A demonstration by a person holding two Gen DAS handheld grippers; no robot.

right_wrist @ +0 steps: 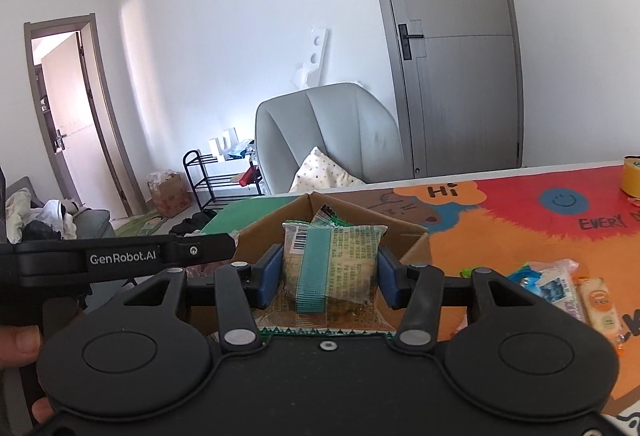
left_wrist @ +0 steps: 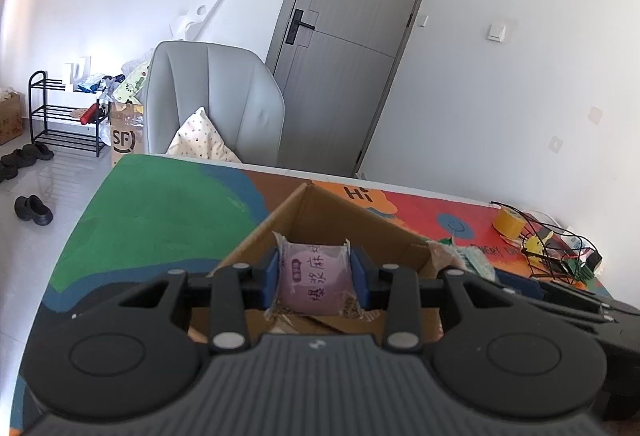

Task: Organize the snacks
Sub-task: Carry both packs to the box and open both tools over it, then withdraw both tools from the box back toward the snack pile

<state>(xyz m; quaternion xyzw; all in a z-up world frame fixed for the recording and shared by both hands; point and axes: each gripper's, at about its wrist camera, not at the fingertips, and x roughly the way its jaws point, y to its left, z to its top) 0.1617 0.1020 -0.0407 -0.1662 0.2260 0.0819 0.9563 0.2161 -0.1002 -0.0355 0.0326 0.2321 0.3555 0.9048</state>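
You hold a purple wrapped snack (left_wrist: pixel 314 278) clamped in the left gripper (left_wrist: pixel 316 276) and a green-striped clear packet (right_wrist: pixel 330 268) clamped in the right gripper (right_wrist: pixel 328 272), both apparently above the open brown cardboard box (left_wrist: pixel 320 212), so next you lower and release them.

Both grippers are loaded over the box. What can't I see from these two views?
- Cardboard box floor, both wrist views: hidden by the purple snack packet and green-striped snack packet.
- Wire basket contents, left view: too small.
- Yellow tape roll, right view: cut by edge.

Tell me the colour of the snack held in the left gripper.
Pale purple, in a clear wrapper with dark writing: the snack shows best in the left wrist view.
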